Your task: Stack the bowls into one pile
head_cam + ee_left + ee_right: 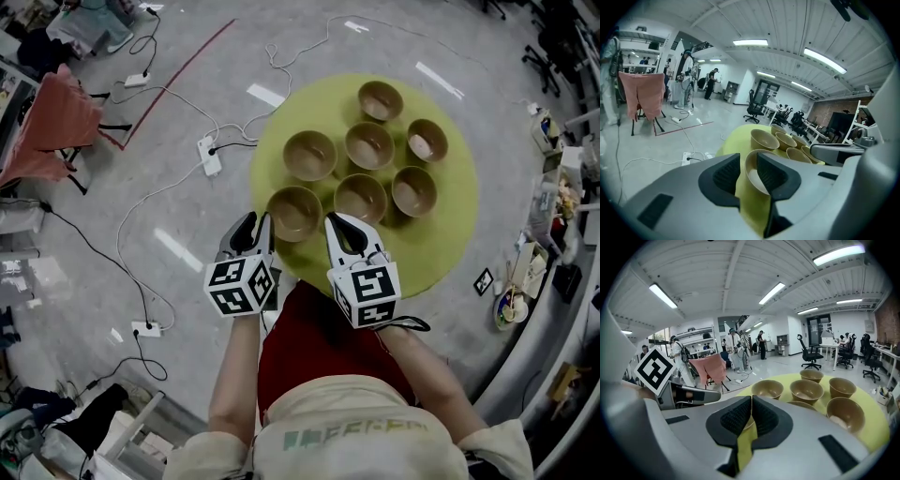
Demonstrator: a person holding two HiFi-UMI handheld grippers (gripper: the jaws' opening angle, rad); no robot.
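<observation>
One round yellow-green table [459, 244] is spread with seven brown bowls [369, 145], all set singly and upright, none nested. The near-left bowl [293, 212] is flanked by both tools at the table's near edge. The left gripper [255, 228] is held just beside its left rim, jaws parted, the bowl seen through the gap but not clamped. The right gripper [341, 228] is held at its other side, jaws pressed together on nothing

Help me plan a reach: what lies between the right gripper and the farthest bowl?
Head view: between the right gripper and the farthest bowl sit two more, the near bowl then the middle bowl.
</observation>
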